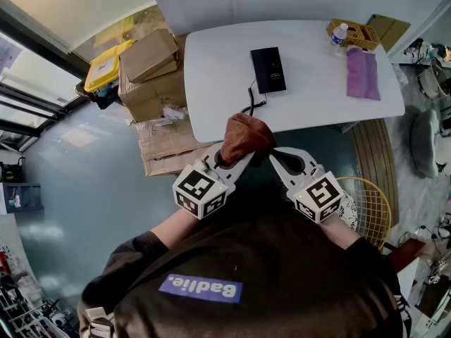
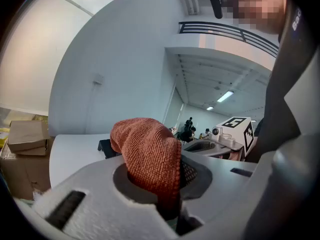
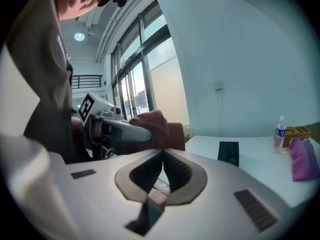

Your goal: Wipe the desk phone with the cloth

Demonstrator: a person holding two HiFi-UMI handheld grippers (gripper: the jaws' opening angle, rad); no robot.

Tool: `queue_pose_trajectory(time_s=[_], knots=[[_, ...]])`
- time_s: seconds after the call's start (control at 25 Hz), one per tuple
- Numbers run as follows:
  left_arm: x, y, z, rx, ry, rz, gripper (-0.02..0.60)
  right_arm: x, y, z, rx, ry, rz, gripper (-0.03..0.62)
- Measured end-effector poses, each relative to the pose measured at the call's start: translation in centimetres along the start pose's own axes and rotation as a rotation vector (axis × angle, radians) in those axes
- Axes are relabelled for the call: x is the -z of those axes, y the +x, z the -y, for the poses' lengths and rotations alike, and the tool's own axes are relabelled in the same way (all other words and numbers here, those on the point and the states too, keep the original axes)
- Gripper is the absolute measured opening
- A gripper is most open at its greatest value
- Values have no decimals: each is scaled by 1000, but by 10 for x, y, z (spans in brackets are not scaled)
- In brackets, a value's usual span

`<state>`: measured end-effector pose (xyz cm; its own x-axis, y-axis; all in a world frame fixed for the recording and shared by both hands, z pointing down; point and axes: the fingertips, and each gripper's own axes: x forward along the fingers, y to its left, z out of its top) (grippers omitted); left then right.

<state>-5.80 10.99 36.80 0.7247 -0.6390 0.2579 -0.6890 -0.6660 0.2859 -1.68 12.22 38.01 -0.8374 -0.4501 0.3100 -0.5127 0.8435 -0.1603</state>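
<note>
A black desk phone (image 1: 268,69) lies flat on the white table (image 1: 218,90), its cord trailing toward the near edge. My left gripper (image 1: 237,158) is shut on a rust-brown cloth (image 1: 244,136), which bunches up above the jaws near the table's front edge. The left gripper view shows the cloth (image 2: 150,154) pinched in the left gripper (image 2: 163,183), with the phone (image 2: 105,146) partly hidden behind it. My right gripper (image 1: 273,156) sits close beside the cloth, shut on nothing. In the right gripper view its tips (image 3: 161,156) meet; the phone (image 3: 229,152) lies beyond.
Cardboard boxes (image 1: 148,72) are stacked left of the table. At the far right corner stand a yellow basket (image 1: 354,32) and a water bottle (image 1: 340,34), with a purple bundle (image 1: 363,72) nearby. A wire basket (image 1: 368,206) sits on the floor to my right.
</note>
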Motion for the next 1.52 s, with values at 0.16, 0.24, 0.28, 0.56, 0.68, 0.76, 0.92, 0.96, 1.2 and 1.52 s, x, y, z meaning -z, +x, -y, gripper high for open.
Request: queue_pose_trajectory(time_s=[0.16, 0.24, 0.28, 0.56, 0.68, 0.76, 0.92, 0.96, 1.2, 1.52], knots=[[-1, 1, -3, 0, -3, 1, 61, -1, 3, 1, 0, -1, 0, 31], [-1, 1, -5, 2, -3, 1, 61, -1, 5, 1, 1, 0, -4, 31], [-1, 0, -6, 4, -4, 2, 61, -1, 7, 1, 2, -1, -4, 31], [0, -1, -22, 19, -5, 5, 61, -5, 19, 1, 25, 9, 5, 31], [3, 2, -29, 28, -8, 2, 60, -4, 20, 5, 56, 18, 9, 31], [5, 6, -33, 33, -8, 0, 61, -2, 20, 10, 76, 22, 8, 31], [4, 23, -45, 22, -7, -9, 61, 3, 18, 33, 94, 38, 3, 31], [2, 30, -50, 14, -7, -11, 60, 2, 18, 42, 95, 43, 6, 31], [-16, 90, -93, -61, 7, 8, 61, -5, 41, 112, 27, 48, 18, 31], [-22, 181, -165, -250, -96, -30, 61, -16, 75, 226, -130, 62, -19, 31]])
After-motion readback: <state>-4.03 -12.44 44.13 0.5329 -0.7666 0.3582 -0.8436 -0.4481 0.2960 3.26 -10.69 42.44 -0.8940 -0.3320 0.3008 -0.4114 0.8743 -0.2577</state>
